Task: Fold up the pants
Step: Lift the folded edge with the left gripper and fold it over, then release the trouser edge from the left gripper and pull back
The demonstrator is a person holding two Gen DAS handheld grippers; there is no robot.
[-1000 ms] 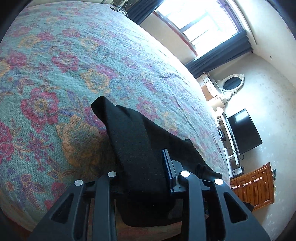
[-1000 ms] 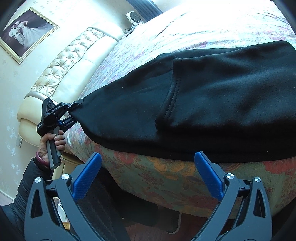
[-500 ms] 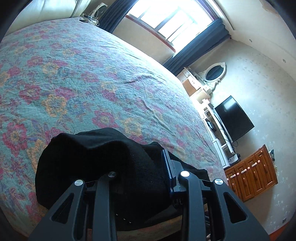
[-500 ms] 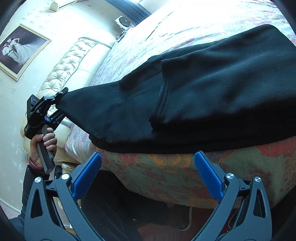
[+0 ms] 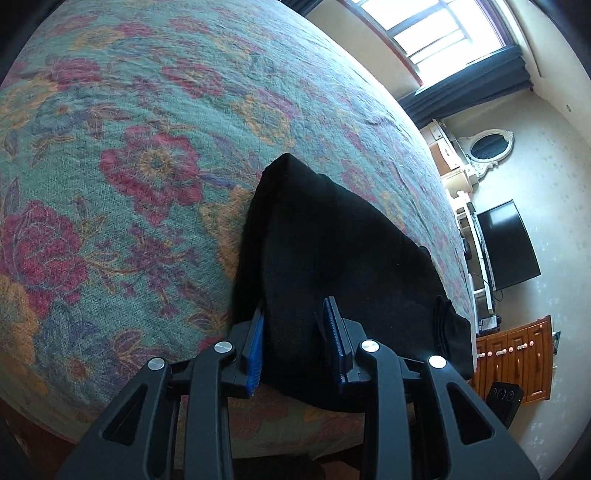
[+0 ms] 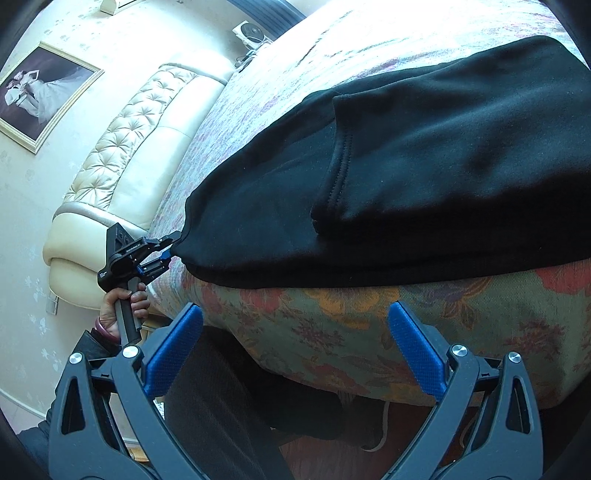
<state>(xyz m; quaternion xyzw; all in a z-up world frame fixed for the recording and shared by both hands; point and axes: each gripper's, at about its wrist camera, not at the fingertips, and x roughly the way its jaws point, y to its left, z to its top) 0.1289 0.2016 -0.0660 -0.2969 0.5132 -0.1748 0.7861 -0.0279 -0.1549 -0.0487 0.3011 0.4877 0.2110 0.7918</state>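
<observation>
Black pants [image 6: 424, 177] lie folded near the bed's front edge; a stitched hem crosses their middle. In the left wrist view the pants [image 5: 332, 251] run away from me over the floral bedspread. My left gripper [image 5: 295, 325] stands at the pants' near corner with its blue pads parted and the cloth between them; it also shows in the right wrist view [image 6: 168, 245], at the pants' left corner. My right gripper [image 6: 295, 325] is open and empty, below the bed's edge, apart from the pants.
The floral bedspread [image 5: 147, 155] covers the bed. A cream tufted headboard [image 6: 122, 147] is at the left. A TV [image 5: 506, 243], a wooden cabinet [image 5: 517, 358] and a window [image 5: 436, 33] are beyond the bed. The person's dark-clothed legs [image 6: 229, 398] are below the right gripper.
The left gripper lifted the pants' corner, then lowered it back onto the bed, and its jaws have parted. The right gripper stayed open and hardly moved.
</observation>
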